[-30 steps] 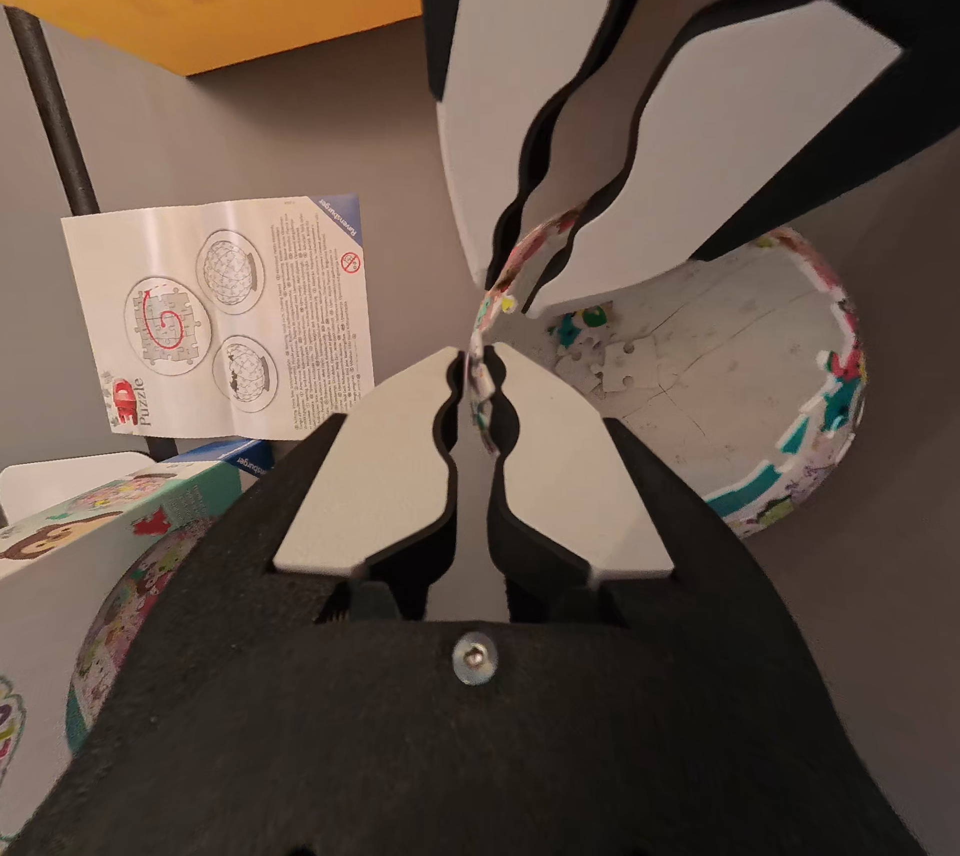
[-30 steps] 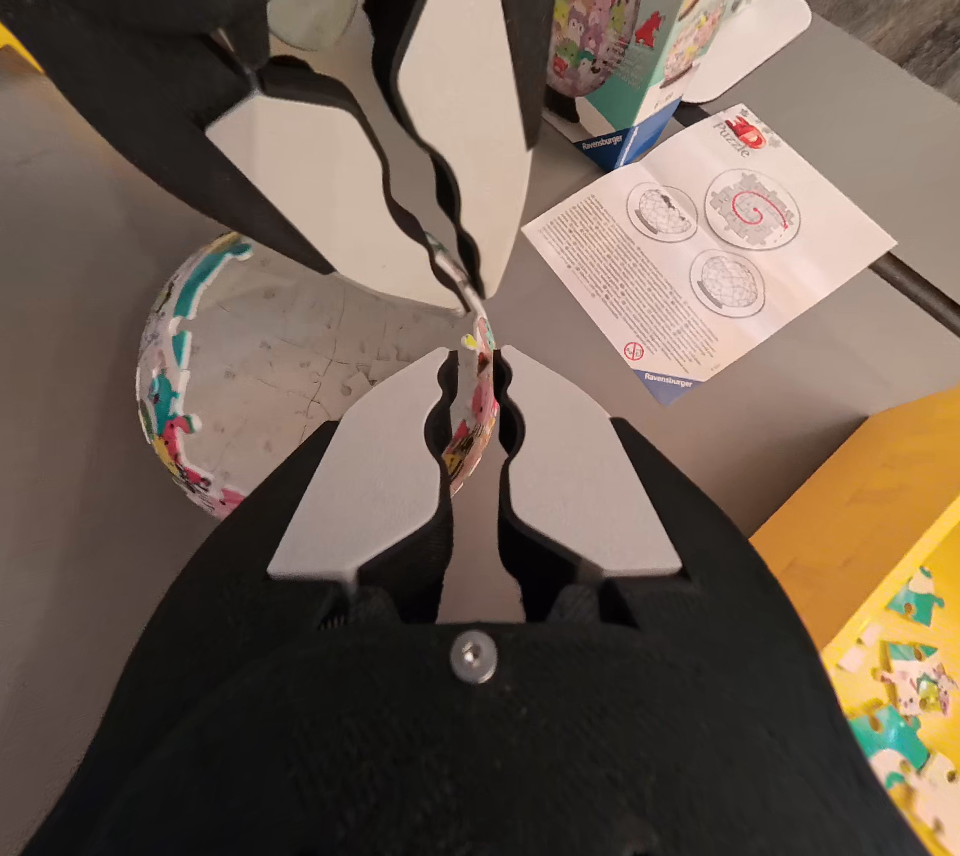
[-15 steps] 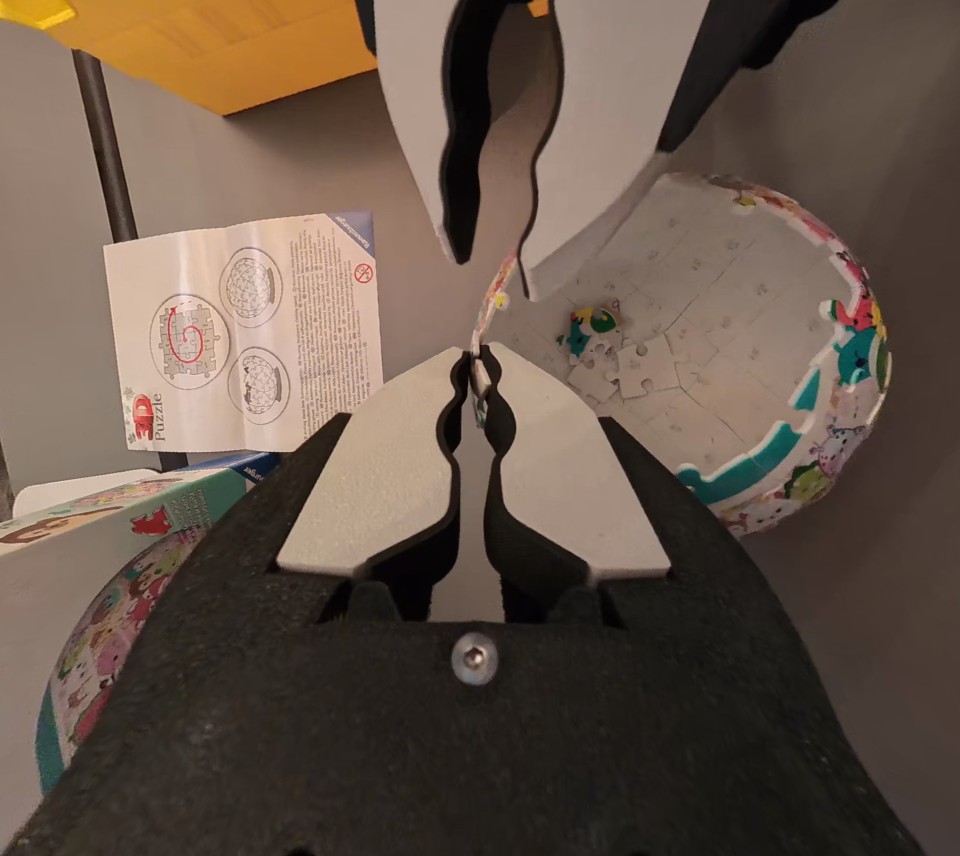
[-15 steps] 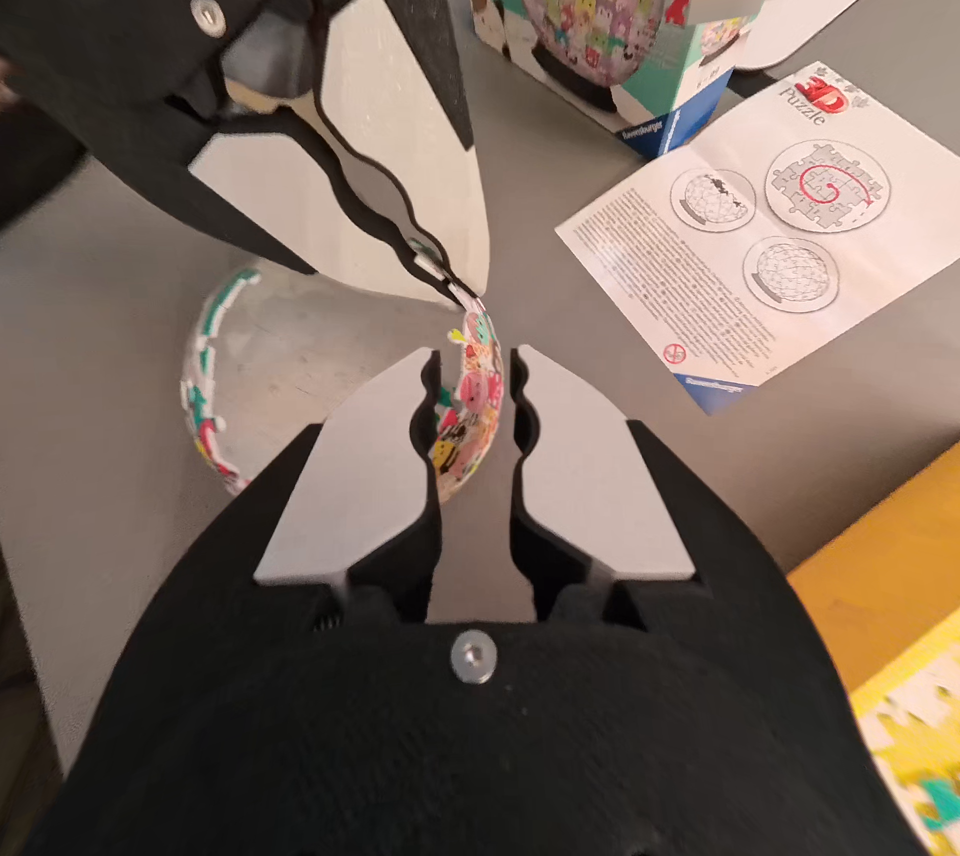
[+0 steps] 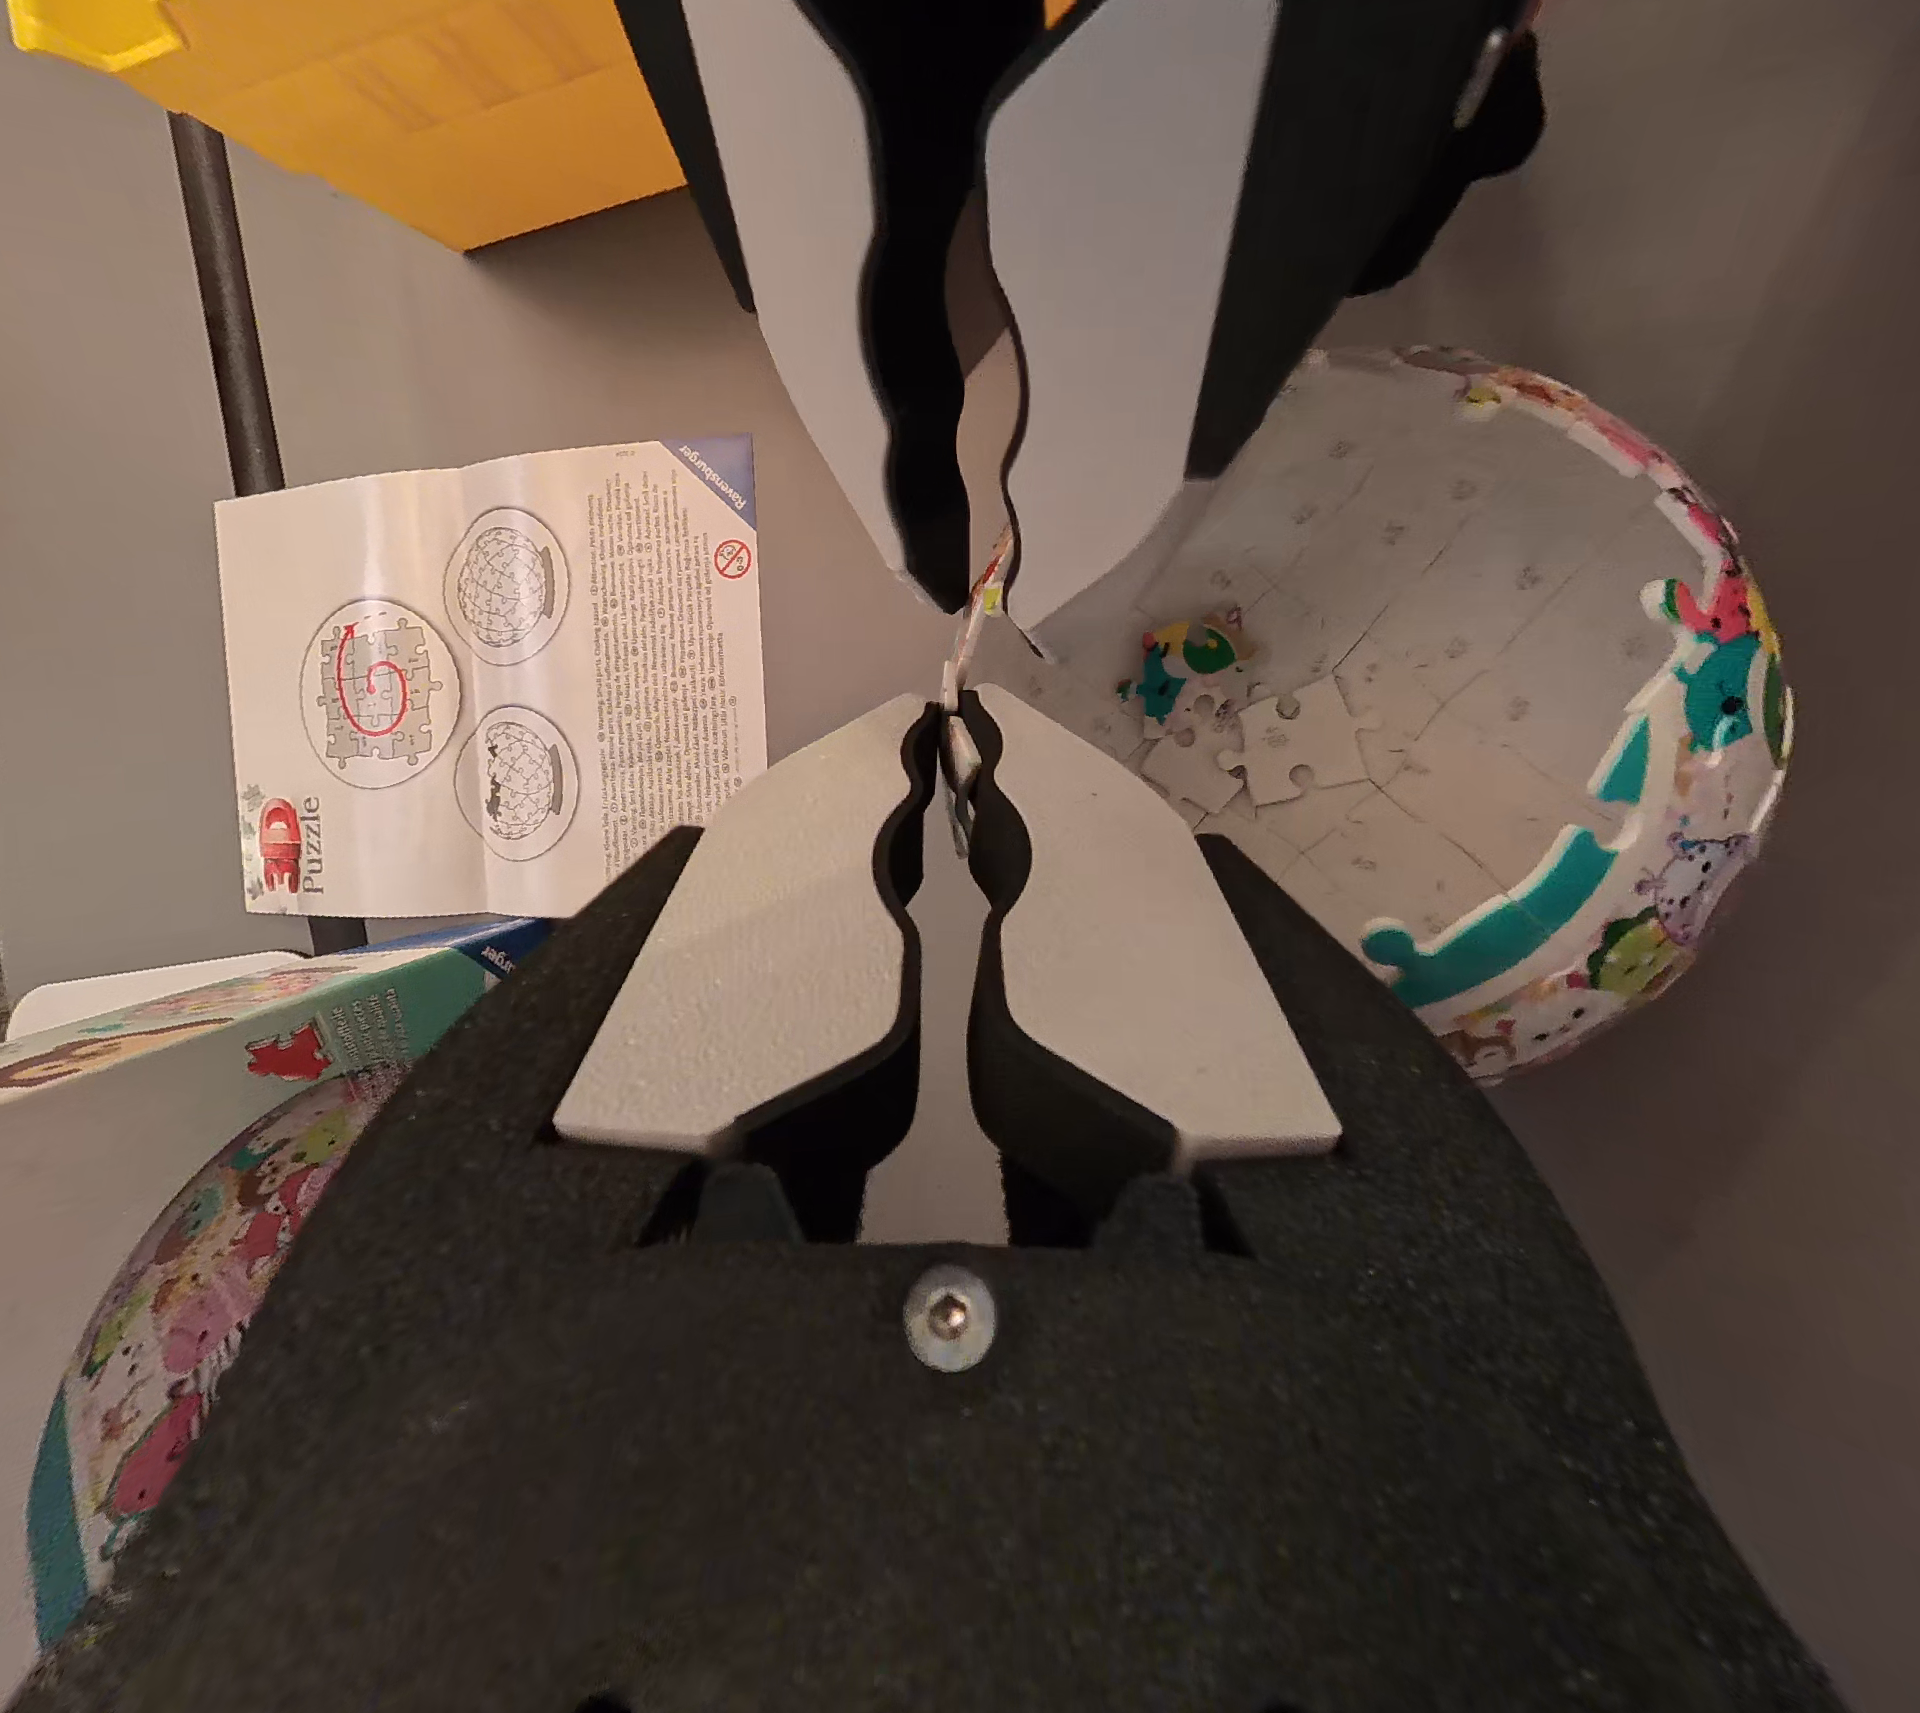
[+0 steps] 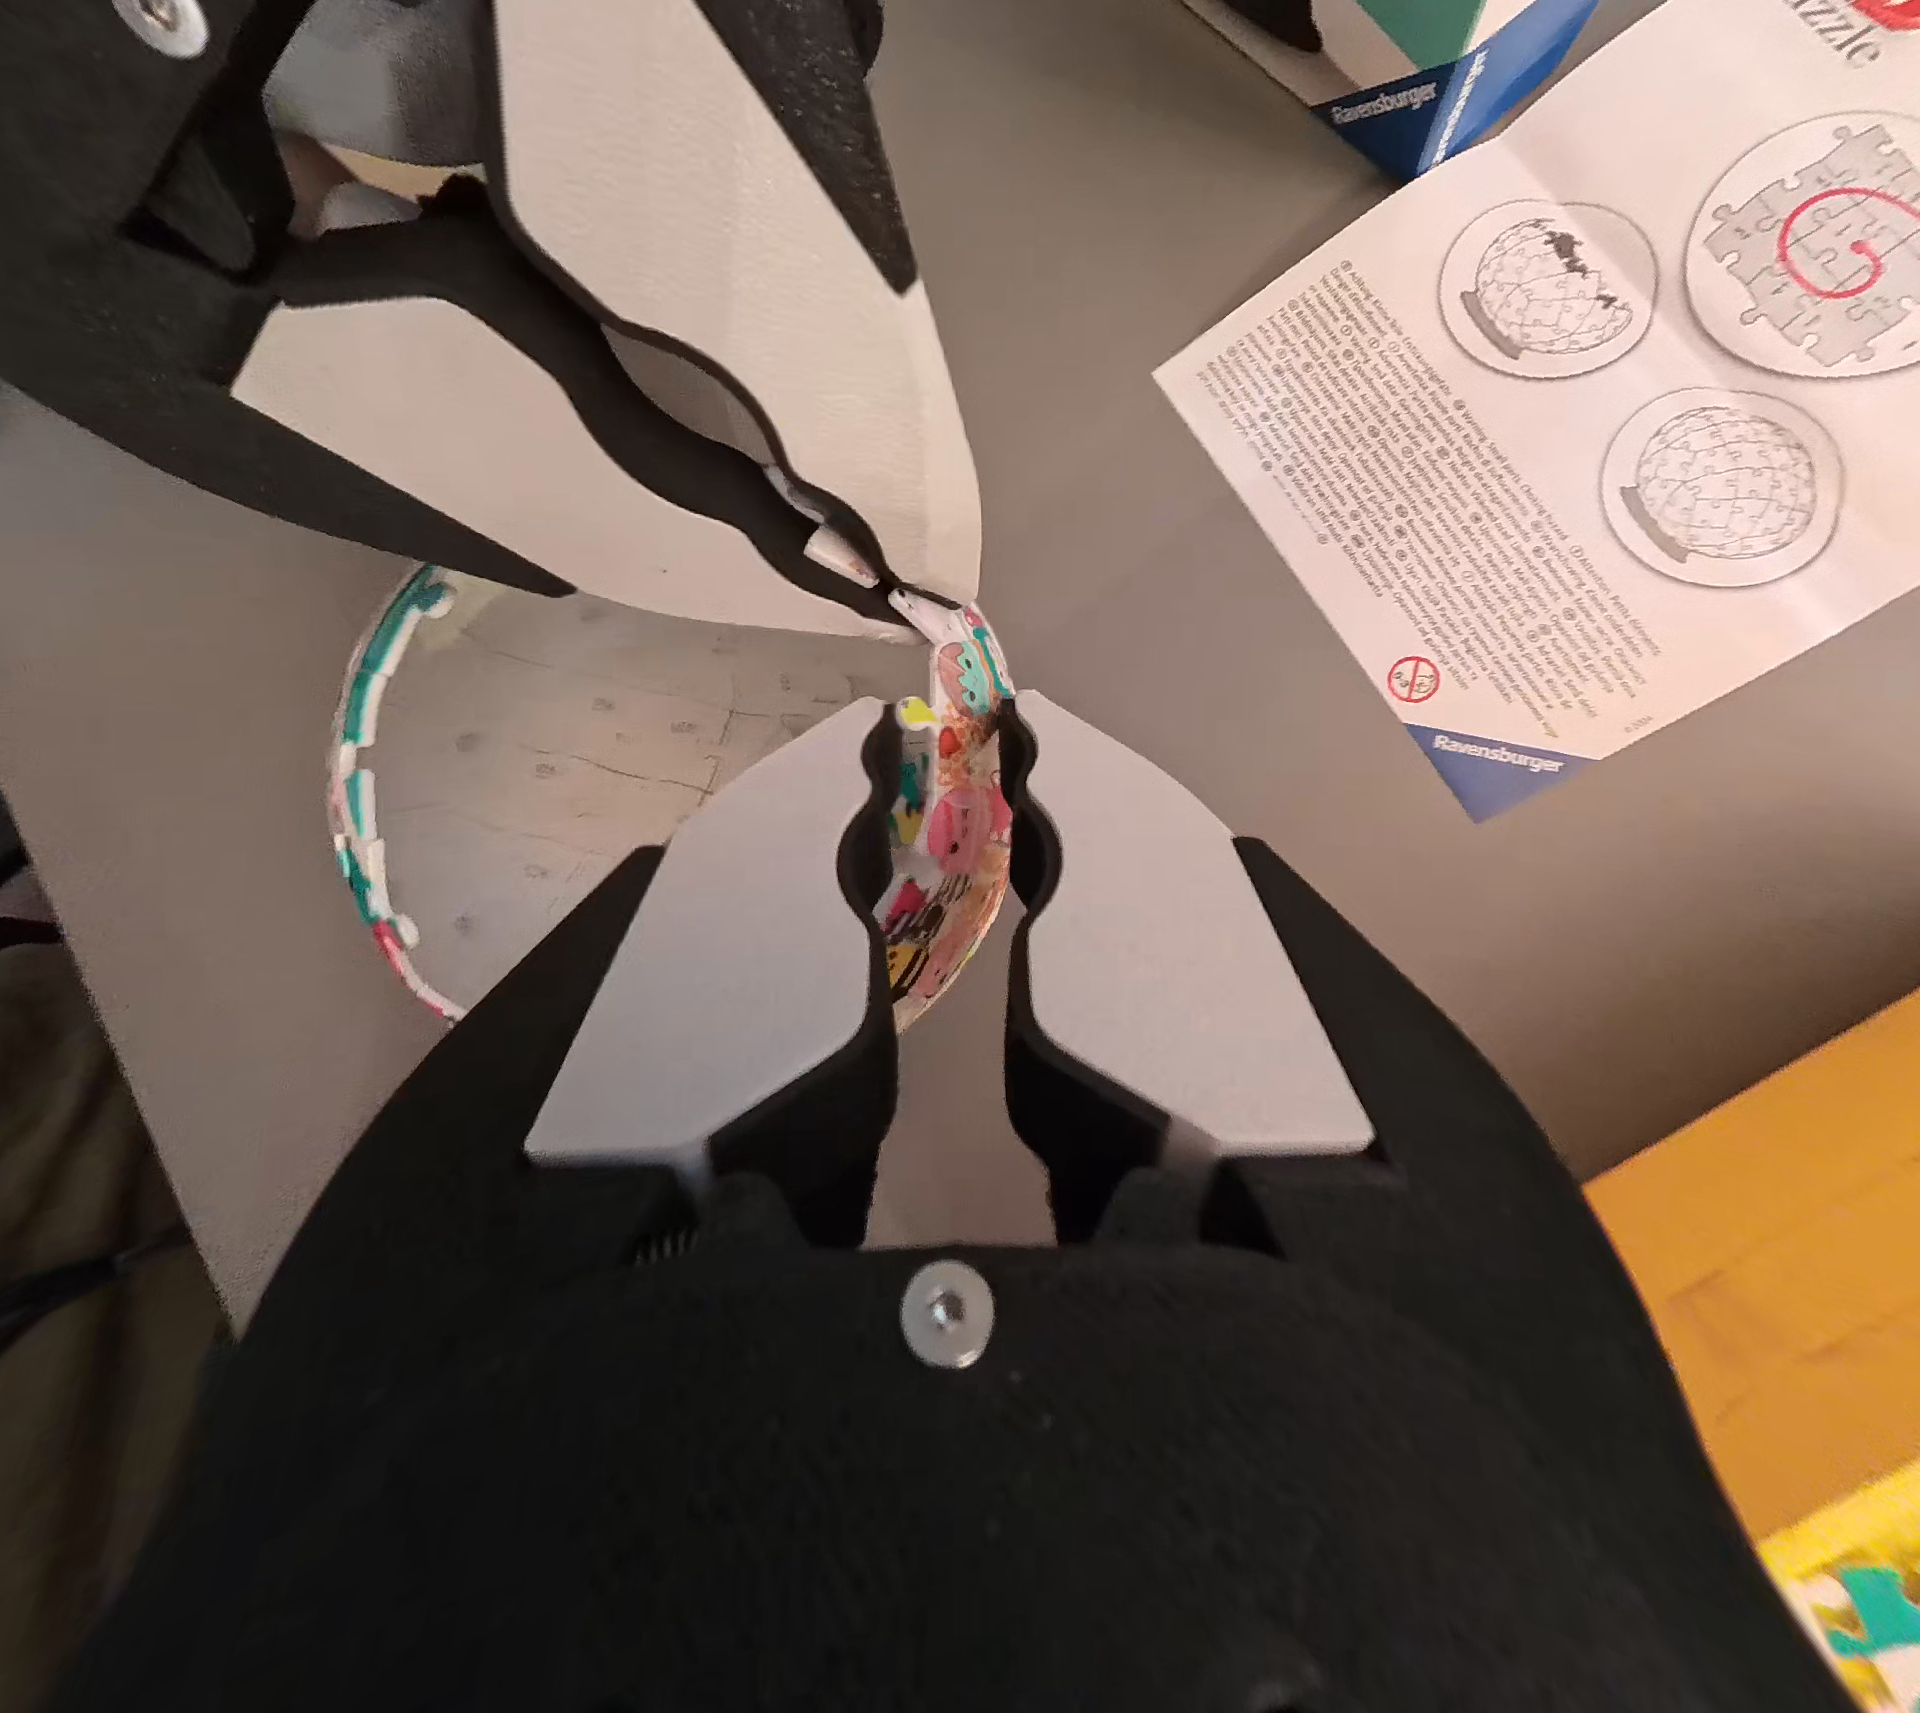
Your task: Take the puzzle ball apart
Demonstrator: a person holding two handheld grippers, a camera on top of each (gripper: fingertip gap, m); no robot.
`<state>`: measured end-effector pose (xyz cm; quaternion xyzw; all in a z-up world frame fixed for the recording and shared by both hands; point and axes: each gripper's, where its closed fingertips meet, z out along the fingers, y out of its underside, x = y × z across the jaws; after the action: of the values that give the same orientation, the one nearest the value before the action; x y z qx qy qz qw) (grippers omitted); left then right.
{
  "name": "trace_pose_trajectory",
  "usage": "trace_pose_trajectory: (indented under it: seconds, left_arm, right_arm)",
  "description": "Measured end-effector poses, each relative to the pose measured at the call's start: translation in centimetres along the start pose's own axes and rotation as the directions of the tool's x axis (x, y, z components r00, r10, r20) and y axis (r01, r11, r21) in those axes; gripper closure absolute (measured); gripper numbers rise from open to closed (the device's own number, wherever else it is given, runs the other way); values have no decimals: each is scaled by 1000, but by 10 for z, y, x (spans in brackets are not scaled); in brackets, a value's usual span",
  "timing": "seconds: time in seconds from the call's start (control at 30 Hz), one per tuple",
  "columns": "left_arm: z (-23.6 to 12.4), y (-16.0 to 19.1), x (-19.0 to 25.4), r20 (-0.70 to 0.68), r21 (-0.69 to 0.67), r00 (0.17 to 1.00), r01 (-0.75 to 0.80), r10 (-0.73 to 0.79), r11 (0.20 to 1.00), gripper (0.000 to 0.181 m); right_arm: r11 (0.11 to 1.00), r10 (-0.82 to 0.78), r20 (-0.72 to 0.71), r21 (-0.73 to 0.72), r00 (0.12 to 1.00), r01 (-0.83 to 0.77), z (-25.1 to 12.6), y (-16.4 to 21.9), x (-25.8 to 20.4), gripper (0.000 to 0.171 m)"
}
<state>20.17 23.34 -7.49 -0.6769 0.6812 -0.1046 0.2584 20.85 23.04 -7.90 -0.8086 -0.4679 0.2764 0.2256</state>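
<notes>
Left wrist view: left claw (image 5: 954, 718) pinched nearly closed on the rim of the puzzle ball (image 5: 1455, 728), edge-on piece clamped right at its tips. Ball is a half-open shell lying on the grey desk (image 5: 468, 375), ahead and to the right of this claw, white inside facing up. Loose pieces (image 5: 1216, 718) sit in the bottom of the shell. Right claw (image 5: 971, 593) comes in from directly opposite, tips almost meeting the left claw's, narrow gap straddling the same rim edge.

Right wrist view: right claw (image 6: 940, 718) narrow but not fully closed, coloured rim wall between its fingers; can't tell if it's actually clamped. Left claw (image 6: 904, 598) ahead-left, gripping a white piece edge.

Instruction leaflet (image 5: 488, 676) flat on desk left of the left claw, puzzle box (image 5: 208, 1071) nearer on the same side, yellow bin (image 5: 364, 22) farther ahead-left.
</notes>
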Motion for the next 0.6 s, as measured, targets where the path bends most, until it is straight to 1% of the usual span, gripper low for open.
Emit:
trace_pose_trajectory:
  seconds: [0.13, 0.33, 0.47, 0.6]
  left_arm:
    - [1, 1, -3, 16, -15, 1000, -1, 1, 1000, 178]
    - [2, -1, -2, 58, 0, 994, -89, 89, 996, 178]
    - [2, -1, -2, 54, 8, 993, -106, 106, 994, 178]
    - [2, -1, -1, 56, 22, 984, -168, 167, 986, 178]
  right_arm:
    - [999, -50, -63, 0, 997, 50, 0, -3, 3, 156]
    - [1000, -8, 2, 20, 1000, 8, 0, -2, 5, 156]
    - [999, -29, 1, 20, 1000, 29, 0, -1, 5, 156]
    - [999, -24, 8, 25, 1000, 24, 0, -1, 5, 156]
